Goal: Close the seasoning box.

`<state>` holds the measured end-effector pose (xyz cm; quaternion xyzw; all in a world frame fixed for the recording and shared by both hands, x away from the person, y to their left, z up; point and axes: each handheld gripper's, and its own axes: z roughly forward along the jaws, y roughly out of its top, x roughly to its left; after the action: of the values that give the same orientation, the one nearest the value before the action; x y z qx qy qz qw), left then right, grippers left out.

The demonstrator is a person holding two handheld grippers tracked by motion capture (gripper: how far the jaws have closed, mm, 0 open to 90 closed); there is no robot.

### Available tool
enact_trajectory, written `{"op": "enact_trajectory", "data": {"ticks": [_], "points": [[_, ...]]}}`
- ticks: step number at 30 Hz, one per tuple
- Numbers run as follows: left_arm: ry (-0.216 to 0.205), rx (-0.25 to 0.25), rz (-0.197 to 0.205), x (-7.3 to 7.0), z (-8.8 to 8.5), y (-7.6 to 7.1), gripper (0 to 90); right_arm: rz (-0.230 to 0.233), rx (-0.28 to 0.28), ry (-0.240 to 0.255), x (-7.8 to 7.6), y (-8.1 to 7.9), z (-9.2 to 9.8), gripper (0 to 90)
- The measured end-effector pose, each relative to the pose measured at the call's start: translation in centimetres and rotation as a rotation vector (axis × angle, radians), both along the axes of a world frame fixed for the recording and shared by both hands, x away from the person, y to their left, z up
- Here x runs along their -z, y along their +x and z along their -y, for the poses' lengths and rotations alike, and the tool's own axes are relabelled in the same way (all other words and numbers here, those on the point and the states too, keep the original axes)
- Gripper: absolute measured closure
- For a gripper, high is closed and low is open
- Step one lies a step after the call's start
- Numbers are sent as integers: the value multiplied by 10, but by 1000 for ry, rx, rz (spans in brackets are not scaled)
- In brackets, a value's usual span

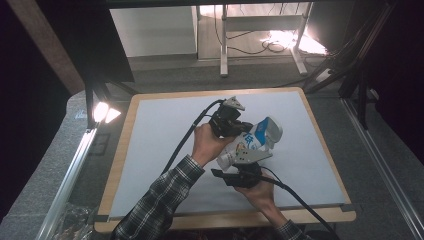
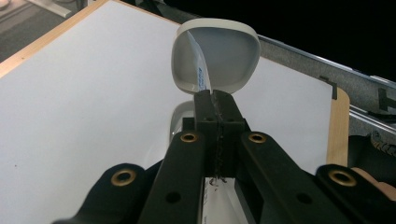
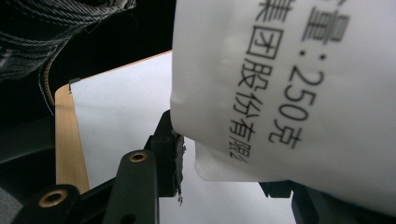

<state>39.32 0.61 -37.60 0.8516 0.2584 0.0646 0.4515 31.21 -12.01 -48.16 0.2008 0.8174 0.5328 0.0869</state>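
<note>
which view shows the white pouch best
The high view: the whole white pouch shows there, held between both grippers above the table. The left gripper view gives its far end and a pinched edge; the right gripper view, a close printed side.

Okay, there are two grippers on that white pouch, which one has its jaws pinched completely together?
The left gripper: its jaws meet flat on a thin edge of the white pouch. The right gripper instead grips the pouch's fuller body, jaws apart.
</note>
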Motion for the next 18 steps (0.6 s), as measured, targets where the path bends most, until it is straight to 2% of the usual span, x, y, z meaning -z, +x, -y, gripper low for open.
{"op": "enact_trajectory", "data": {"ticks": [18], "points": [[-2, 3, -14, 0, 1, 2, 900, 3, 24, 10, 2, 0, -3, 553]]}}
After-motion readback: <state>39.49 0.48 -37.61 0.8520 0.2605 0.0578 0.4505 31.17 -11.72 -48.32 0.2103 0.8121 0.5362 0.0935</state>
